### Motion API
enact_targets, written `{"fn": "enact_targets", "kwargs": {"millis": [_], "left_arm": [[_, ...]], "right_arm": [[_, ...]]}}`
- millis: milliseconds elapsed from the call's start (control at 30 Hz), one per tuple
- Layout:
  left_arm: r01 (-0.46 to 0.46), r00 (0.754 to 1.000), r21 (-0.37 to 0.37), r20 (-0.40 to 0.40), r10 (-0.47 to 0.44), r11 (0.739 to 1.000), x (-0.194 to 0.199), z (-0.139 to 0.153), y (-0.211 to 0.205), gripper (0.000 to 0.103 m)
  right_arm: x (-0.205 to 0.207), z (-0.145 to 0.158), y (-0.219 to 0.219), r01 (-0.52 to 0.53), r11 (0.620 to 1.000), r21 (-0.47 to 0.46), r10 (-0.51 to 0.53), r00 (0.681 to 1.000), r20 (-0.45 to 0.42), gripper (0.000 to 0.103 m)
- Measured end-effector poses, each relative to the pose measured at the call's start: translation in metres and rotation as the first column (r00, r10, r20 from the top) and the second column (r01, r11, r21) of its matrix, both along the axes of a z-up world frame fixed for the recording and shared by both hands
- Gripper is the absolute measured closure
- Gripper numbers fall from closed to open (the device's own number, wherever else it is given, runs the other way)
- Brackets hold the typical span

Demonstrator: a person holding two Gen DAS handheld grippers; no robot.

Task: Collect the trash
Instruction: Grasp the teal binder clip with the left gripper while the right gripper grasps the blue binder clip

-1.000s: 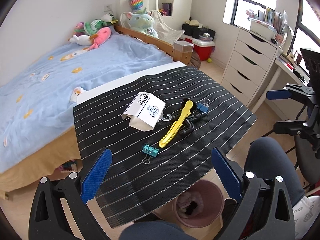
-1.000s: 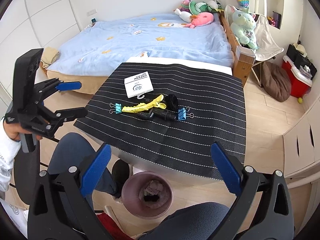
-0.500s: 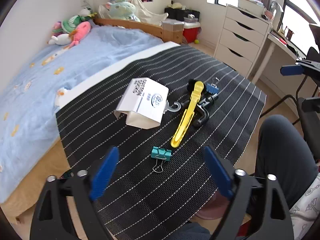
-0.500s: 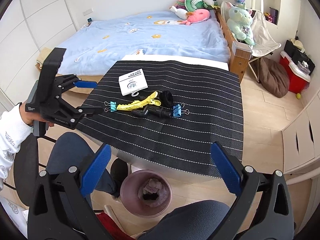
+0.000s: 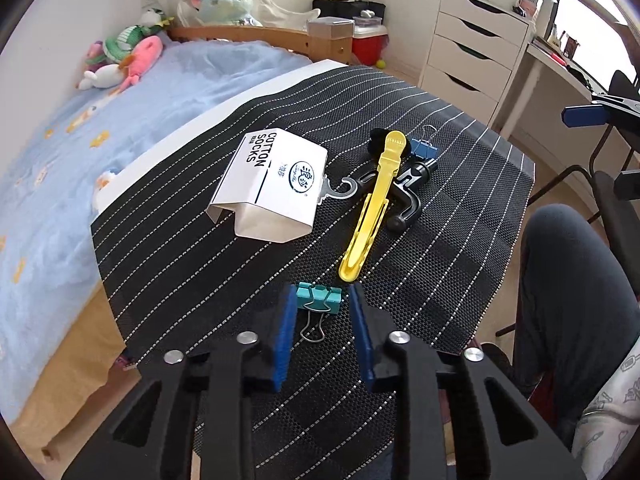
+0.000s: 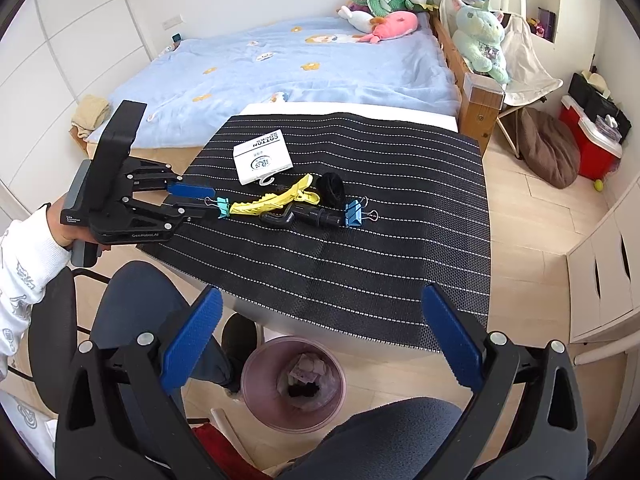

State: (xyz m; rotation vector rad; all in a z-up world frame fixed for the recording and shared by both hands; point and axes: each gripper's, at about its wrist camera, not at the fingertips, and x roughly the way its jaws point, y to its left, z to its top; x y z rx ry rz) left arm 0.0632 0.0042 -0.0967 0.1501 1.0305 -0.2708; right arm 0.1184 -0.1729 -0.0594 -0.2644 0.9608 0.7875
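A teal binder clip [image 5: 319, 298] lies on the black striped mat [image 5: 200, 264] between the blue fingers of my left gripper [image 5: 320, 300], which has closed in around it; the pads look to touch its sides. From the right wrist view the left gripper [image 6: 208, 202] reaches the same clip [image 6: 222, 207]. Beyond lie a yellow hair clip [image 5: 372, 204], a white cotton socks package [image 5: 276, 184], a black hook piece [image 5: 404, 196] and a blue binder clip [image 5: 423, 150]. My right gripper [image 6: 320, 344] is open and empty above a pink trash bin [image 6: 294, 384] on the floor.
A bed with a blue cover [image 6: 288, 64] stands behind the table. White drawers [image 5: 476, 52] and a desk are at the right. The person's knees [image 5: 568, 280] sit at the table's front edge. A black hair tie [image 6: 331, 188] lies by the hair clip.
My left gripper moved forward and down to the teal binder clip and its jaws narrowed around it. The right gripper stayed open over the bin.
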Motion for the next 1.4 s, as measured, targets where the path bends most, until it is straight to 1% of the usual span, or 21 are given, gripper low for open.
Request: {"fn": "enact_targets", "kwargs": {"millis": [67,100,367,600,900,1100,1200,1267,1333,1367,1400], "left_arm": [[-0.004,1.0,0.003,-0.003,0.004,1.0,0.0,-0.001,0.0,0.086],[-0.005,1.0,0.005,-0.003,0.005,1.0,0.001,-0.001,0.0,0.09],[-0.043,0.999,0.004,-0.009,0.043,0.999,-0.001,0.001,-0.001,0.09],[-0.08,0.997,-0.017,0.01,0.08,0.997,-0.007,0.014,-0.002,0.09],[-0.109,0.994,-0.035,0.026,0.11,0.993,-0.011,0.027,-0.004,0.09],[-0.114,0.993,-0.04,0.035,0.116,0.993,-0.014,0.032,-0.004,0.09],[-0.12,0.992,-0.044,0.038,0.122,0.992,-0.017,0.033,-0.003,0.09],[-0.123,0.991,-0.046,0.037,0.125,0.991,-0.018,0.033,-0.003,0.09],[-0.127,0.991,-0.047,0.035,0.128,0.991,-0.018,0.032,-0.002,0.09],[-0.128,0.991,-0.048,0.035,0.13,0.991,-0.018,0.032,-0.002,0.09],[-0.131,0.991,-0.05,0.034,0.133,0.99,-0.019,0.032,-0.001,0.09]], "right_arm": [[0.0,0.0,0.0,0.0,1.0,0.0,0.0,1.0,0.0,0.005],[0.0,0.0,0.001,0.0,1.0,0.0,0.0,1.0,-0.001,0.005],[0.006,-0.002,0.002,0.007,1.0,-0.004,-0.007,1.0,0.0,0.005],[0.021,-0.002,0.005,0.005,1.0,-0.006,-0.005,1.0,0.009,0.005],[0.052,0.0,0.014,0.002,1.0,0.001,-0.002,1.0,0.0,0.005],[0.078,-0.008,0.024,-0.005,1.0,-0.012,0.005,1.0,-0.024,0.005],[0.092,-0.015,0.029,-0.01,1.0,-0.011,0.009,0.999,-0.05,0.005],[0.103,-0.021,0.033,-0.011,1.0,-0.009,0.011,0.997,-0.075,0.007],[0.112,-0.028,0.036,-0.011,1.0,-0.008,0.01,0.994,-0.111,0.017],[0.116,-0.031,0.038,-0.011,1.0,-0.007,0.01,0.992,-0.127,0.019],[0.12,-0.034,0.039,-0.012,1.0,-0.006,0.011,0.99,-0.138,0.024]]}}
